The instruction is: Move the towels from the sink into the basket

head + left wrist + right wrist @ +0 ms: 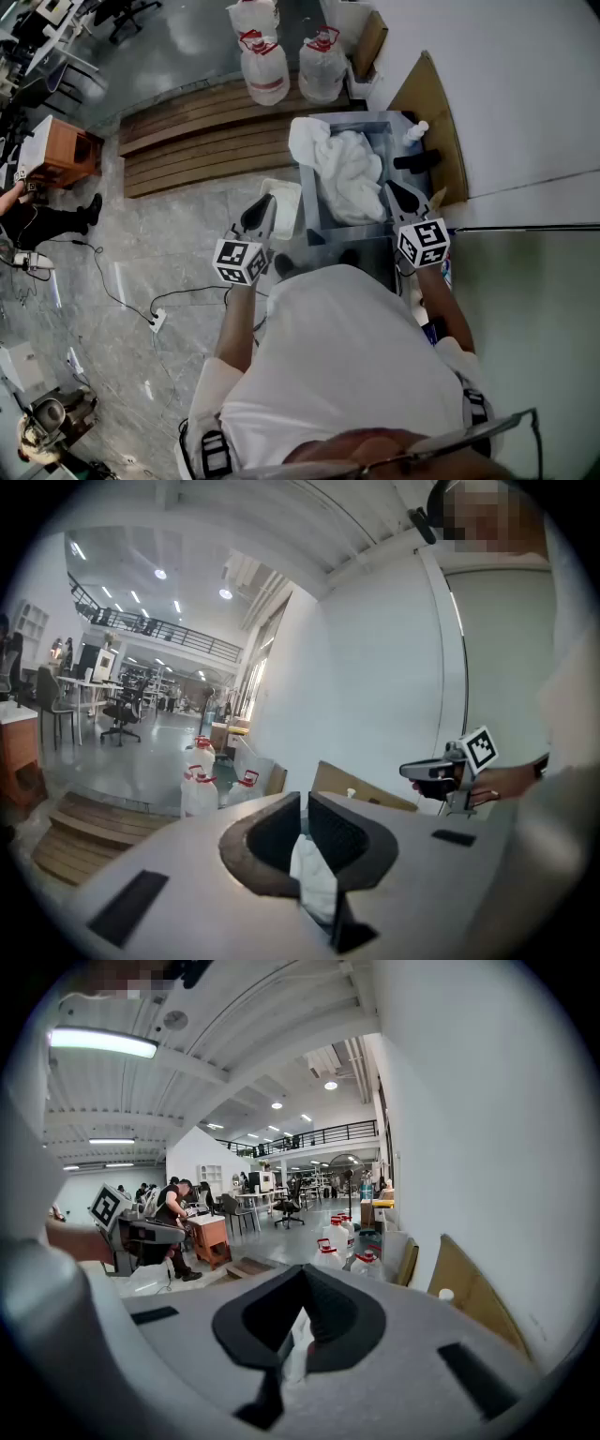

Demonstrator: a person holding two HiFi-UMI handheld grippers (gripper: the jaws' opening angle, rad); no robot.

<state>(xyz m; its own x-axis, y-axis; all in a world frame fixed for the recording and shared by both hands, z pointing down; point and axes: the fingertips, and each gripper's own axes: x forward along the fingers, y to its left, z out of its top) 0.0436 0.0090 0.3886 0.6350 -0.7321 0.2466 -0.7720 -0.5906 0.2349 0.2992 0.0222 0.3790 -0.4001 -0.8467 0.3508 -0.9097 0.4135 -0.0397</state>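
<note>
Left hand-held gripper (pixel 265 208): jaws together, over the basket (pixel 286 187). Right hand-held gripper (pixel 396 192): jaws together, at the right rim of the sink (pixel 309 208). White cloth shows behind both slits, apparently ungripped. The towels (pixel 347 173) lie heaped in the sink.

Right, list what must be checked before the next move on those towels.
1. White towels are in the grey metal sink: ok. They are piled there, with one part draped over its left rim.
2. White plastic basket is close by: ok. It stands left of the sink, under the left claw.
3. Left claw is open for a grasp: not ok, jaws together.
4. Right claw is open for a grasp: not ok, jaws together.
5. Claws are free of cloth: ok. The head view shows nothing hanging from either.
6. Basket has room: cannot tell, since the left claw covers part of it.
</note>
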